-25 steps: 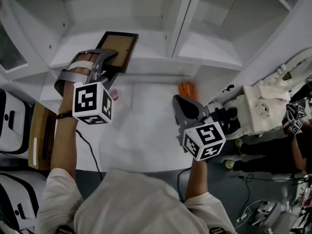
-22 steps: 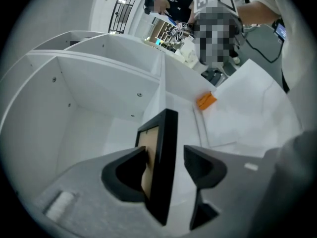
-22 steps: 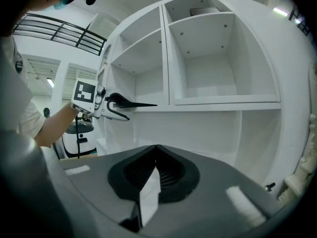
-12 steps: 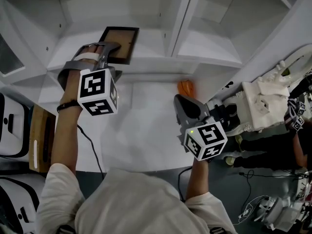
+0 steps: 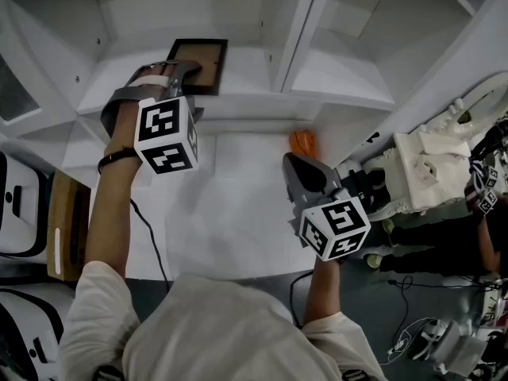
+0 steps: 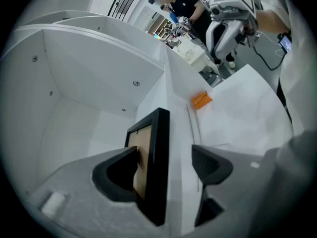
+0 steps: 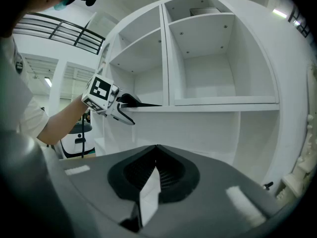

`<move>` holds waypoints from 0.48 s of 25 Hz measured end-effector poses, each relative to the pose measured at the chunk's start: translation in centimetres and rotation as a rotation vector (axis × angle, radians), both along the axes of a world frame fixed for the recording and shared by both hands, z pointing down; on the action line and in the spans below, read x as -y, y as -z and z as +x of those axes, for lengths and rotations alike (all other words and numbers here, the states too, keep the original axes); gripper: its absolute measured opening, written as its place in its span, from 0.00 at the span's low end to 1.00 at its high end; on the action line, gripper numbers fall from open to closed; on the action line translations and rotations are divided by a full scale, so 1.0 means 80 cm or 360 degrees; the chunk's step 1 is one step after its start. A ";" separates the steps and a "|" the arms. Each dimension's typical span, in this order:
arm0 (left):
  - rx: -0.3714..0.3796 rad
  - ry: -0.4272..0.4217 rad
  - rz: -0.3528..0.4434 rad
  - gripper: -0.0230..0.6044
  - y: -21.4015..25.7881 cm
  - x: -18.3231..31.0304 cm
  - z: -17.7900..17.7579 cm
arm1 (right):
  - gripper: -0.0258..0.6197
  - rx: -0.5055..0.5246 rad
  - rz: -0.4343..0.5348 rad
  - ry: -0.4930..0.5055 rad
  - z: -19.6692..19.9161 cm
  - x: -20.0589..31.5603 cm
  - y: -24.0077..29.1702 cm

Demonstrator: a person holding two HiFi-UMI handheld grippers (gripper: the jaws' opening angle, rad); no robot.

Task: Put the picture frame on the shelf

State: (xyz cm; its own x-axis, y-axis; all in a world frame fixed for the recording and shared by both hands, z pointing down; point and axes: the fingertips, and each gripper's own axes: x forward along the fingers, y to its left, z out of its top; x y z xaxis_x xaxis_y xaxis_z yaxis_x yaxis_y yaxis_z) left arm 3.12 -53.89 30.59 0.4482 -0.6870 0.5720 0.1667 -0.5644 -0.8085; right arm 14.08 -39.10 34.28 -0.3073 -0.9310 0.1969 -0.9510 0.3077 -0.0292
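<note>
Lying flat on the shelf point(image 5: 246, 86) with its brown backing up, the picture frame point(image 5: 202, 63) sits in the shelf's left bay, just beside the upright divider and a little back from the front lip. That looks like the place it was meant for, so I judge the task to be almost done, with only the withdrawal left.

The left tool point(image 5: 189, 71) is at the frame's near edge with its jaws apart, wider than the frame is thick. One pad rests against the brown backing, while the other stands clear of the black rim with a visible gap. This reads as a let-go rather than a grip: the board carries the frame and the tool only brackets it. A straight pull back, away from the shelf, should keep the touching pad from dragging the frame toward the lip.

The left forearm is stretched forward and up to the shelf, with the marker cube turned toward the person. The right arm is bent and held low over the desk point(image 5: 238, 197) below the shelf. The right tool point(image 7: 156, 165) points at the shelf with its jaws pressed together on nothing. It is idle and well apart from the frame.
</note>
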 end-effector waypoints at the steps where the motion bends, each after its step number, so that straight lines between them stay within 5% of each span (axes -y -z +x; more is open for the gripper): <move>1: 0.0002 0.0003 -0.0002 0.58 0.000 0.002 0.001 | 0.05 -0.0002 0.0000 0.0000 0.000 0.000 0.000; 12: 0.0067 0.0028 -0.0086 0.67 -0.008 0.014 0.006 | 0.05 -0.0005 -0.0017 -0.0021 0.010 -0.006 -0.003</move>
